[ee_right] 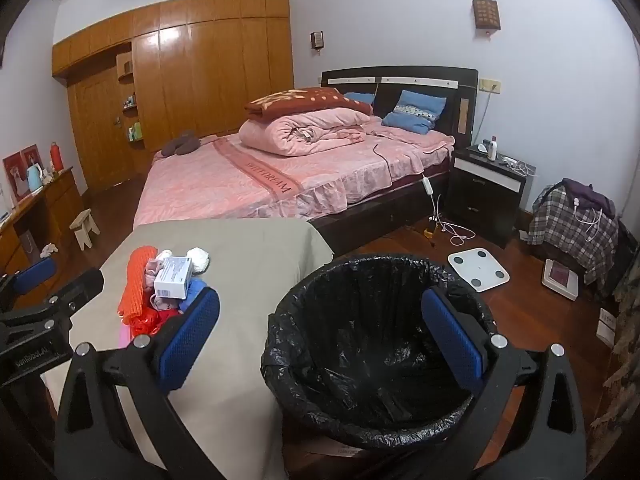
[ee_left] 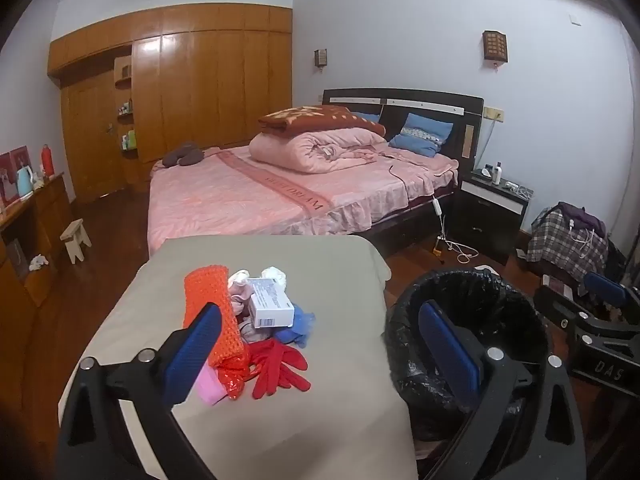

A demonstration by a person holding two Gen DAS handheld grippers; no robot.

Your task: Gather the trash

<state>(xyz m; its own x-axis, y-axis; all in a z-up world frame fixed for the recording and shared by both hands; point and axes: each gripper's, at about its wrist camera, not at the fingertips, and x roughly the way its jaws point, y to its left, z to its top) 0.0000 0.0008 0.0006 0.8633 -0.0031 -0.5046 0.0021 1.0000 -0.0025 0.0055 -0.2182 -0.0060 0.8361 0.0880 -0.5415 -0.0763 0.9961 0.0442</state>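
Beige cloth covers the surface (ee_left: pixel 256 400) where the trash lies in one small heap: an orange mesh bag (ee_left: pixel 212 312), a white carton (ee_left: pixel 270 306) lying on crumpled pinkish paper, a blue glove (ee_left: pixel 300 326), a red glove (ee_left: pixel 278 368) and a pink piece (ee_left: pixel 210 386) at the near edge. A bin lined with a black bag (ee_right: pixel 372 344) stands just beside the surface on its right.

Both sets of fingers stand wide apart and hold nothing. The left gripper (ee_left: pixel 324 354) hangs over the surface's near right part; its left finger overlaps the mesh bag's near end in the picture, the red glove lies between the two fingers, and its right finger shows against the bin. The right gripper (ee_right: pixel 320 336) hovers at the bin, the heap left of its left finger.

Only the right wrist view shows the bin's whole inside and a white scale (ee_right: pixel 478 270) on the wooden floor. Only the left wrist view shows the red glove spread out whole.
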